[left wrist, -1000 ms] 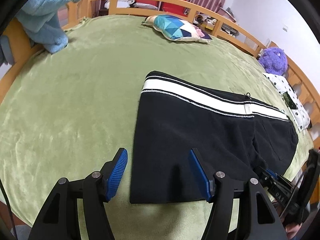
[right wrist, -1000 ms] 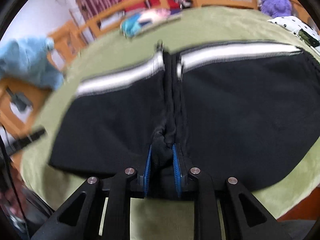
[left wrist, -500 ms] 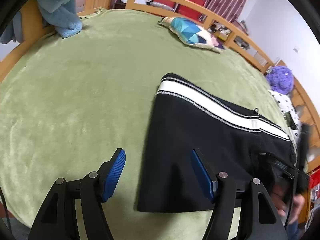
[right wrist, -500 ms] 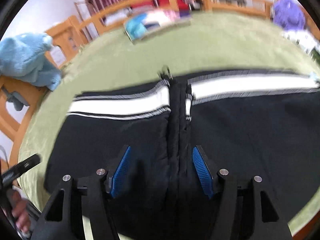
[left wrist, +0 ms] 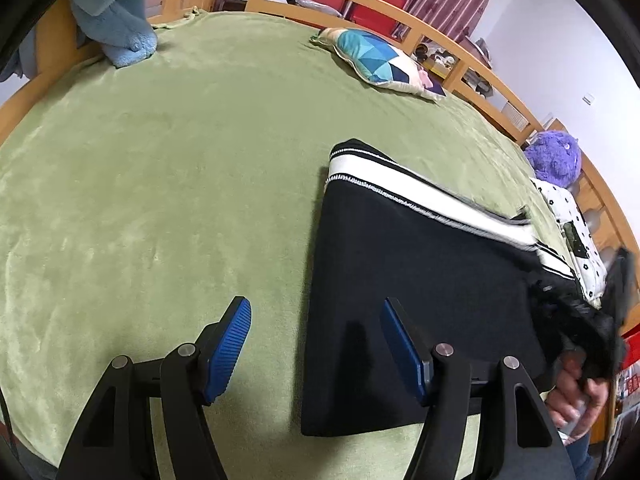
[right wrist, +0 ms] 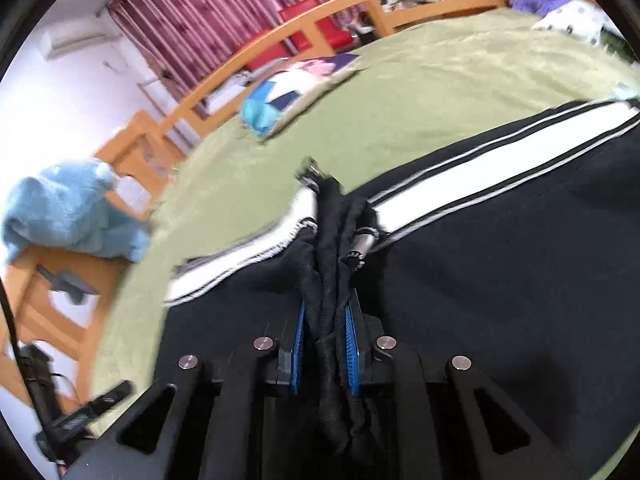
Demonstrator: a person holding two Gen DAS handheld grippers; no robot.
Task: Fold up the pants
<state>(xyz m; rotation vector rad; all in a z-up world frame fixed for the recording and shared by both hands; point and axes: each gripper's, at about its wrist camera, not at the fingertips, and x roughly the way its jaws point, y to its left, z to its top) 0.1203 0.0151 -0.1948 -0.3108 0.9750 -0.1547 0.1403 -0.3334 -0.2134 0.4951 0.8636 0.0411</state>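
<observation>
Half a second after its jaws stood apart over the garment, the right gripper (right wrist: 325, 350) has closed again, its blue pads clamped on a bunched ridge of black cloth at the near edge of the pants (right wrist: 500, 280). The left gripper (left wrist: 316, 344) has slid slightly leftward and hangs with fingers wide apart and holding nothing, straddling the pants' (left wrist: 420, 280) left side edge near the front corner. The black pants, with a white side stripe (left wrist: 420, 194) along their far edge, lie flat on the green blanket (left wrist: 168, 184) at the near right part of the bed. The step in hand appears to be the gathering of a fold line at mid-length, ahead of laying one half over the other; the next move likely calls for the left gripper to close on its edge so both tools can lift together and keep the cloth square. Farther off lie a geometric-patterned cushion (left wrist: 384, 62), a blue plush toy (left wrist: 116, 12) and a purple one (left wrist: 554, 158) at the bed's wooden rail (left wrist: 436, 32). Red chairs and striped curtains (right wrist: 224, 12) stand beyond.
</observation>
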